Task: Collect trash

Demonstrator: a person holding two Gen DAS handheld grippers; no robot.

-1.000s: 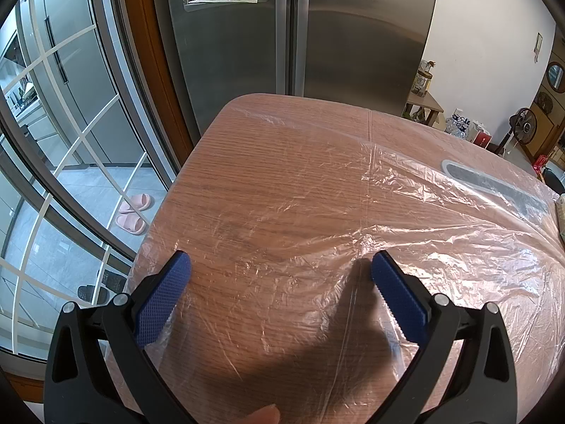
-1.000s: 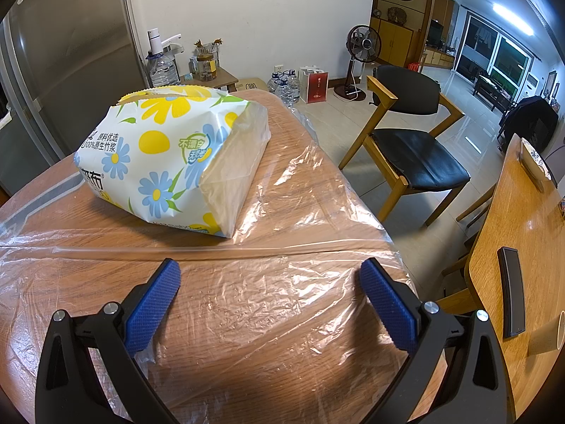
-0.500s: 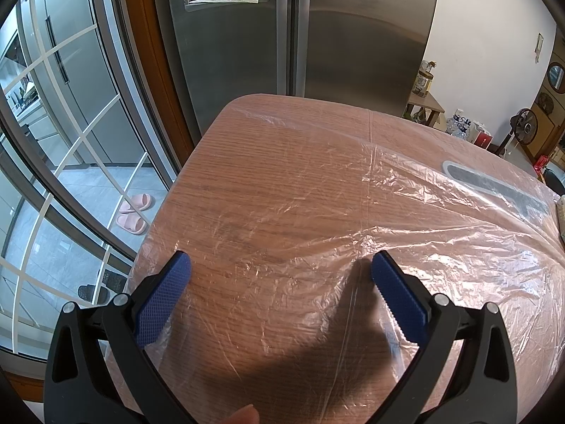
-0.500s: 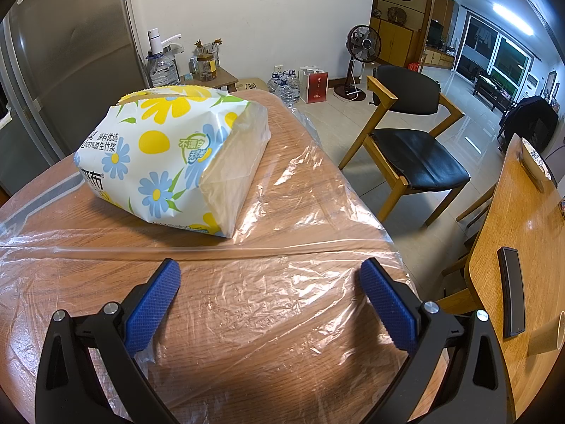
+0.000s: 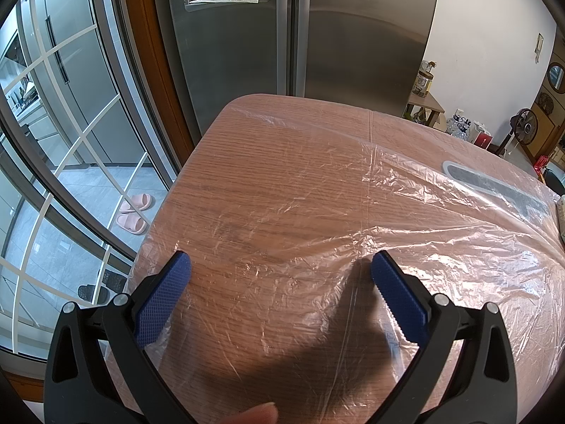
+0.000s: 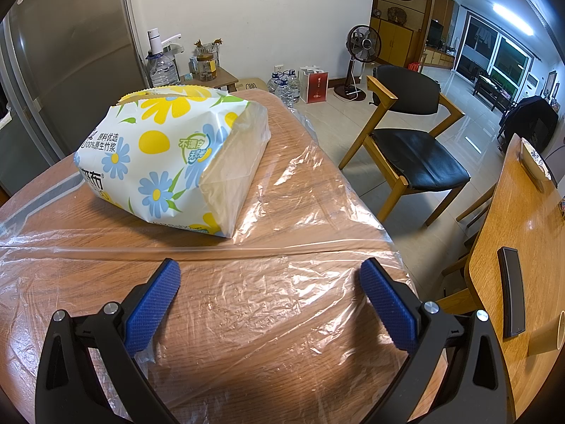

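Both black two-finger grippers, left (image 5: 280, 272) and right (image 6: 270, 275), hover with blue-padded fingers (image 6: 152, 309) spread wide and empty above the crinkled clear plastic sheet (image 6: 282, 318) covering the wooden table (image 5: 268, 176). Ahead of the right gripper, a flower-printed tissue pack (image 6: 166, 155) rests on the sheet.

Wood-grain table (image 5: 268, 183) lies under thin, crinkled, glossy clear plastic sheet (image 6: 282, 318); upper left in the right wrist view, a glossy printed plastic tissue pack (image 6: 169, 148); brushed-metal fridge (image 5: 353, 28) at top; textured blue pads (image 6: 152, 307)
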